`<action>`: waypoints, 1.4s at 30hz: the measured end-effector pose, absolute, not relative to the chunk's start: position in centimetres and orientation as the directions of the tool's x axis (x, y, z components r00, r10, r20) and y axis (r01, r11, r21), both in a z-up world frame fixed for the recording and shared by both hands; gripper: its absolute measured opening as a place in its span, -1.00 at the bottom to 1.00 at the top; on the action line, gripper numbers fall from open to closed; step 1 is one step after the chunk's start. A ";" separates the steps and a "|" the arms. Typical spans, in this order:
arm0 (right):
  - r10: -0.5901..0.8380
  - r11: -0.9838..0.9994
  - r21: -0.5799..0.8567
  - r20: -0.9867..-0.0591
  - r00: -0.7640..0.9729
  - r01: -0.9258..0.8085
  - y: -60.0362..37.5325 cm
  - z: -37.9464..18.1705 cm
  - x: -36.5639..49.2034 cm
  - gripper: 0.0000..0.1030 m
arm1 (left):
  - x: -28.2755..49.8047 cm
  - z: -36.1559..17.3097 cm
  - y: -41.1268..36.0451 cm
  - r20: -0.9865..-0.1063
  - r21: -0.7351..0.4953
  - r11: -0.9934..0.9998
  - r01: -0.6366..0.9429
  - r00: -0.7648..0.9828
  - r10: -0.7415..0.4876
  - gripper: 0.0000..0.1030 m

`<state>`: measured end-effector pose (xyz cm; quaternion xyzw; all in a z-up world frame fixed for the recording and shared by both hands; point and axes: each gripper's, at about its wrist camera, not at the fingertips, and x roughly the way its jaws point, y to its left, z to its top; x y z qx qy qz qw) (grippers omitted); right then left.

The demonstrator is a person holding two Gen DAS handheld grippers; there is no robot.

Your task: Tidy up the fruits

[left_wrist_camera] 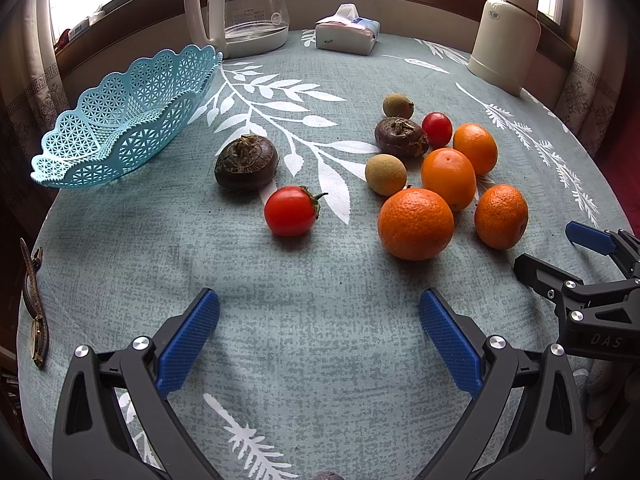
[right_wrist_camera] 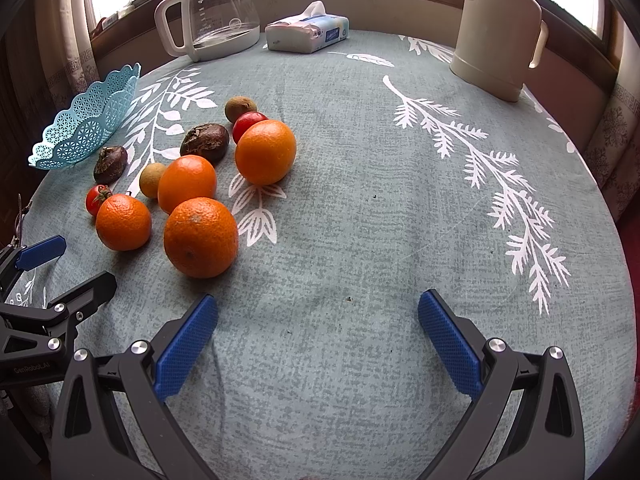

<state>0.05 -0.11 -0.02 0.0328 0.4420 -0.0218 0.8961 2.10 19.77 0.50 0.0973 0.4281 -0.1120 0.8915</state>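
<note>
A light-blue lattice basket [left_wrist_camera: 120, 120] [right_wrist_camera: 86, 122] stands empty at the table's far left. Several oranges [left_wrist_camera: 416, 224] [right_wrist_camera: 200, 236] lie bunched mid-table with two dark brown chestnut-like fruits [left_wrist_camera: 246, 162] [right_wrist_camera: 205, 141], two red tomatoes [left_wrist_camera: 291, 211] [right_wrist_camera: 97, 199] and small tan round fruits [left_wrist_camera: 386, 175] [right_wrist_camera: 152, 180]. My left gripper [left_wrist_camera: 318, 320] is open near the front edge, short of the tomato. My right gripper [right_wrist_camera: 318, 320] is open, to the right of the fruit pile; it also shows at the right edge of the left wrist view, right gripper [left_wrist_camera: 560, 250].
A glass kettle [left_wrist_camera: 244, 8] [right_wrist_camera: 212, 12], a tissue pack [left_wrist_camera: 348, 30] [right_wrist_camera: 308, 30] and a cream thermos jug [left_wrist_camera: 506, 36] [right_wrist_camera: 498, 32] stand along the far edge. A wristwatch [left_wrist_camera: 34, 304] lies at the left edge. The grey leaf-print cloth [right_wrist_camera: 400, 200] is bare on the right.
</note>
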 end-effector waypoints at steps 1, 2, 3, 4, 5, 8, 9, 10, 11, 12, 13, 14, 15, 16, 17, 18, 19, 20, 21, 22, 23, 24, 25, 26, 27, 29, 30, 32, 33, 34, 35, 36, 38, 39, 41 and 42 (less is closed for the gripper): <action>-0.010 0.997 0.040 -0.794 0.608 0.068 -0.1 0.0 0.0 0.91 | 2.1 0.5 19.8 -0.785 0.077 0.956 0.283 0.608 -0.117 0.96; -0.010 0.997 0.040 -0.794 0.608 0.068 -0.1 0.0 0.1 0.91 | 2.1 0.5 19.7 -0.785 0.077 0.956 0.283 0.608 -0.117 0.96; -0.010 0.997 0.039 -0.794 0.608 0.068 -0.1 0.0 0.1 0.91 | 2.1 0.5 19.8 -0.785 0.077 0.956 0.283 0.608 -0.117 0.96; -0.010 0.997 0.040 -0.794 0.608 0.068 -0.1 0.0 0.0 0.91 | 2.1 0.5 19.8 -0.785 0.077 0.956 0.283 0.609 -0.117 0.96; -0.010 0.997 0.039 -0.794 0.608 0.068 -0.1 0.0 0.1 0.91 | 2.1 0.5 19.8 -0.785 0.077 0.956 0.283 0.608 -0.117 0.96; -0.010 0.997 0.039 -0.794 0.608 0.068 -0.1 0.0 0.1 0.91 | 2.1 0.5 19.8 -0.785 0.077 0.956 0.283 0.609 -0.117 0.96; -0.011 0.997 0.039 -0.794 0.608 0.068 -0.1 0.0 0.1 0.91 | 2.1 0.5 19.8 -0.785 0.077 0.956 0.283 0.608 -0.117 0.96; -0.010 0.997 0.039 -0.794 0.608 0.068 -0.1 0.0 0.1 0.91 | 2.1 0.5 19.8 -0.785 0.076 0.956 0.283 0.608 -0.118 0.96; -0.010 0.997 0.039 -0.794 0.608 0.068 -0.1 0.0 0.1 0.91 | 2.1 0.5 19.8 -0.785 0.077 0.956 0.283 0.608 -0.117 0.96; -0.011 0.997 0.039 -0.794 0.608 0.068 -0.1 0.0 0.1 0.91 | 2.1 0.5 19.8 -0.785 0.076 0.956 0.283 0.608 -0.118 0.96; -0.010 0.997 0.039 -0.794 0.608 0.068 -0.1 0.0 0.1 0.91 | 2.1 0.6 19.8 -0.785 0.076 0.956 0.283 0.608 -0.118 0.96; -0.011 0.997 0.039 -0.794 0.608 0.068 -0.1 0.0 0.1 0.91 | 2.1 0.6 19.9 -0.785 0.076 0.956 0.283 0.608 -0.118 0.96; -0.011 0.997 0.038 -0.793 0.609 0.068 -0.1 0.0 0.0 0.91 | 2.1 0.6 19.9 -0.785 0.076 0.956 0.283 0.608 -0.118 0.96; -0.008 0.997 0.042 -0.792 0.611 0.068 -0.2 0.0 0.0 0.91 | 2.1 0.6 19.9 -0.785 0.075 0.956 0.284 0.608 -0.119 0.96; -0.005 0.997 0.047 -0.789 0.614 0.068 -0.2 0.1 0.0 0.91 | 2.0 0.6 19.9 -0.784 0.073 0.956 0.284 0.609 -0.121 0.96; 0.000 0.997 0.050 -0.787 0.617 0.065 -0.3 0.2 -0.1 0.91 | 2.1 0.7 19.9 -0.783 0.067 0.956 0.285 0.609 -0.127 0.96; 0.009 0.997 0.058 -0.782 0.623 0.058 -0.3 0.3 -0.2 0.91 | 2.2 0.6 20.0 -0.782 0.054 0.956 0.288 0.608 -0.138 0.96; 0.020 0.996 0.067 -0.775 0.632 0.051 -0.3 0.5 -0.3 0.91 | 2.3 0.7 20.2 -0.780 0.035 0.957 0.289 0.607 -0.154 0.96; 0.025 0.997 0.069 -0.767 0.641 0.043 -0.2 0.8 -0.5 0.91 | 2.4 0.8 20.5 -0.777 0.020 0.957 0.289 0.606 -0.167 0.96; 0.029 0.997 0.067 -0.758 0.652 0.033 0.0 1.1 -0.6 0.91 | 2.4 1.0 20.8 -0.774 0.000 0.957 0.291 0.606 -0.184 0.96; 0.033 0.998 0.066 -0.749 0.662 0.024 0.2 1.3 -0.8 0.91 | 2.5 1.0 20.9 -0.773 -0.011 0.957 0.291 0.605 -0.193 0.96; 0.038 0.998 0.066 -0.740 0.671 0.016 0.5 1.6 -0.9 0.91 | 2.0 1.2 21.0 -0.772 -0.024 0.956 0.293 0.602 -0.204 0.96; 0.044 0.998 0.069 -0.732 0.680 0.010 0.7 1.8 -1.0 0.91 | 2.1 1.3 21.1 -0.771 -0.032 0.955 0.294 0.601 -0.211 0.96; 0.052 0.997 0.075 -0.724 0.688 0.004 0.8 2.0 -1.1 0.91 | 2.0 1.4 21.3 -0.769 -0.049 0.954 0.295 0.599 -0.225 0.96; 0.060 0.997 0.082 -0.715 0.696 -0.002 1.0 2.3 -1.1 0.91 | 2.1 1.5 21.4 -0.767 -0.059 0.954 0.292 0.598 -0.231 0.96; 0.072 0.996 0.092 -0.697 0.713 -0.010 1.2 2.9 -1.2 0.91 | 2.0 1.9 21.7 -0.759 -0.067 0.958 0.280 0.608 -0.231 0.96; 0.077 0.995 0.097 -0.690 0.720 -0.014 1.3 3.1 -1.1 0.91 | 1.9 2.0 21.8 -0.756 -0.064 0.959 0.276 0.615 -0.227 0.96; 0.089 0.994 0.107 -0.682 0.726 -0.021 1.4 3.4 -0.8 0.91 | 1.7 2.6 22.2 -0.740 -0.056 0.963 0.265 0.636 -0.218 0.96; 0.094 0.994 0.110 -0.681 0.727 -0.025 1.5 3.5 -0.7 0.90 | 1.6 2.9 22.5 -0.730 -0.052 0.965 0.256 0.649 -0.212 0.96; 0.100 0.993 0.113 -0.680 0.727 -0.031 1.6 3.5 -0.5 0.86 | 1.5 3.4 23.0 -0.715 -0.045 0.969 0.242 0.669 -0.201 0.96; 0.107 0.993 0.115 -0.680 0.725 -0.038 1.8 3.5 -0.3 0.82 | 1.5 3.6 23.1 -0.709 -0.040 0.971 0.236 0.678 -0.194 0.96; 0.111 0.992 0.115 -0.683 0.722 -0.044 2.0 3.5 0.0 0.76 | 1.3 4.1 23.7 -0.694 -0.032 0.975 0.222 0.696 -0.181 0.96; 0.123 0.991 0.118 -0.692 0.711 -0.057 2.4 3.2 0.6 0.62 | 1.5 4.6 24.3 -0.680 -0.020 0.980 0.200 0.715 -0.160 0.96; 0.132 0.991 0.120 -0.699 0.703 -0.066 2.6 3.0 0.9 0.46 | 1.6 4.7 24.6 -0.677 -0.019 0.981 0.193 0.719 -0.154 0.96; 0.151 0.988 0.128 -0.711 0.687 -0.085 2.9 2.6 1.5 0.29 | 1.9 4.8 25.2 -0.673 -0.021 0.983 0.180 0.725 -0.147 0.96; 0.152 0.988 0.125 -0.714 0.684 -0.090 3.1 2.5 1.7 0.21 | 2.1 4.9 25.3 -0.671 -0.021 0.984 0.175 0.728 -0.143 0.96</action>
